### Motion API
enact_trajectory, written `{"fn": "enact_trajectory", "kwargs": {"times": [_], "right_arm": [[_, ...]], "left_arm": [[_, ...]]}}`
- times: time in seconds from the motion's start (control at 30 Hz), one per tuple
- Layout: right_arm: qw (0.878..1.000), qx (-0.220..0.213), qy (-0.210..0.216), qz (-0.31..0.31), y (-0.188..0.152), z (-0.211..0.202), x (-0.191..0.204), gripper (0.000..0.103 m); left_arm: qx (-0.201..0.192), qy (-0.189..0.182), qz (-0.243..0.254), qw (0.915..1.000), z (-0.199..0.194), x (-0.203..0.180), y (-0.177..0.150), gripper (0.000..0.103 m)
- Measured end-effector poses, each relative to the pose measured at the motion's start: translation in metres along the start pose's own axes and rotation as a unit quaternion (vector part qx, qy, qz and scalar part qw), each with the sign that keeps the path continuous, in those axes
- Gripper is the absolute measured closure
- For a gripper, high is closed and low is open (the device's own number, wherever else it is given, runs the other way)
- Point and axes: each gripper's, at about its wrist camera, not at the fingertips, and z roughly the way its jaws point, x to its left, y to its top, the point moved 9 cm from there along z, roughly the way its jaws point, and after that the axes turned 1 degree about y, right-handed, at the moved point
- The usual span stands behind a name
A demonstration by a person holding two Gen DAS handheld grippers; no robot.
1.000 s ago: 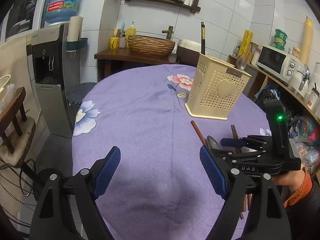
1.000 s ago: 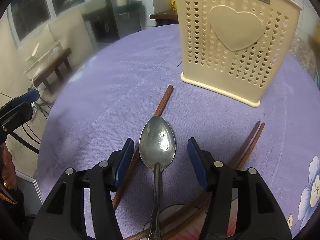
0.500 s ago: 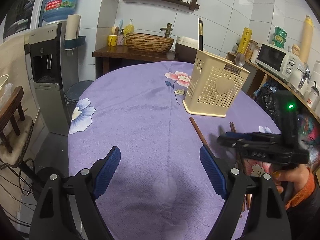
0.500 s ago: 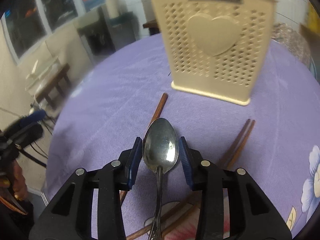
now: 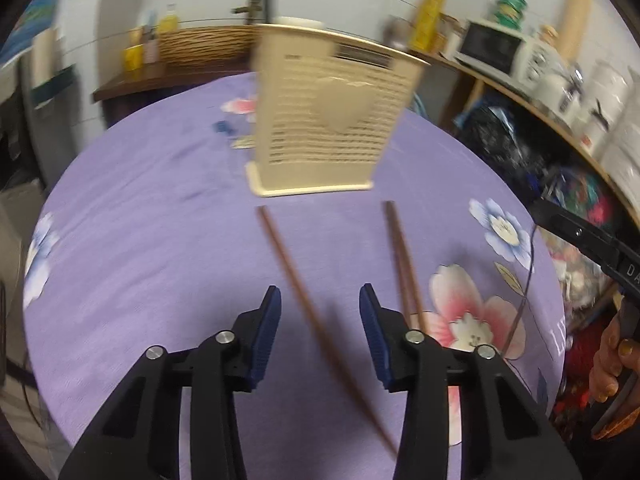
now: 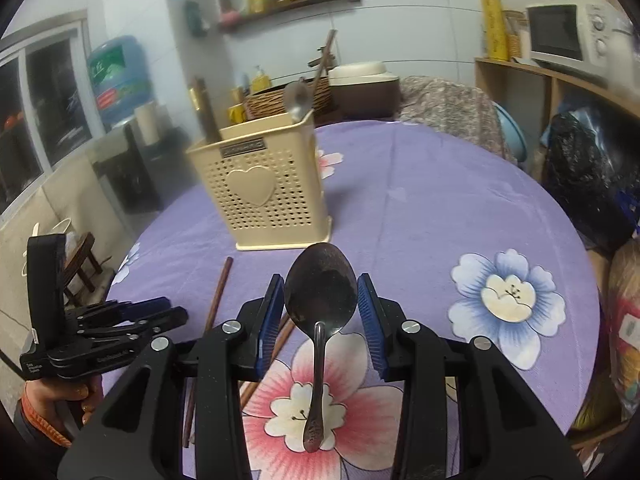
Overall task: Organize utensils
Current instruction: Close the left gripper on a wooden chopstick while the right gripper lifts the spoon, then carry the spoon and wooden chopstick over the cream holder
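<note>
Above the purple floral surface (image 6: 420, 184), the right tongs (image 6: 321, 304) pinch a steel spoon (image 6: 321, 292) by its bowl, short of the cream perforated plastic caddy (image 6: 262, 196). Left tongs (image 5: 319, 322) hang spread over a brown wooden chopstick (image 5: 292, 272). Next, seemingly, the spoon needs lifting over the caddy's rim.

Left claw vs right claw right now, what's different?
The left claw is open and holds nothing; the right claw is shut on the spoon. The left claw straddles a chopstick on the table; the right claw holds its spoon above the cloth. Both have blue pads.
</note>
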Motion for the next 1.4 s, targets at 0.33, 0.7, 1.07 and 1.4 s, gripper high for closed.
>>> {"fn": "enact_trajectory", "kwargs": {"times": [0.33,0.7,1.07,1.4], "right_arm": [[1.000,-0.011,-0.002,0.015,-0.002,-0.009,-0.008,0.065],[1.000,-0.010,0.007,0.019,-0.003,-0.006,-0.006,0.065],[1.000,-0.008,0.004,0.024,0.001,-0.003,-0.008,0.065],[1.000,-0.007,0.001,0.027,0.000,-0.003,-0.011,0.065]], "left_arm": [[0.052,-0.011,0.078,0.9955,0.031,-0.049,-0.019,0.078],[0.066,0.009,0.106,0.9921,0.042,-0.056,-0.022,0.080],[0.091,0.048,0.127,0.9866,0.106,-0.052,0.048,0.087],[0.070,0.039,0.093,0.9925,0.106,-0.051,0.062,0.096]]}}
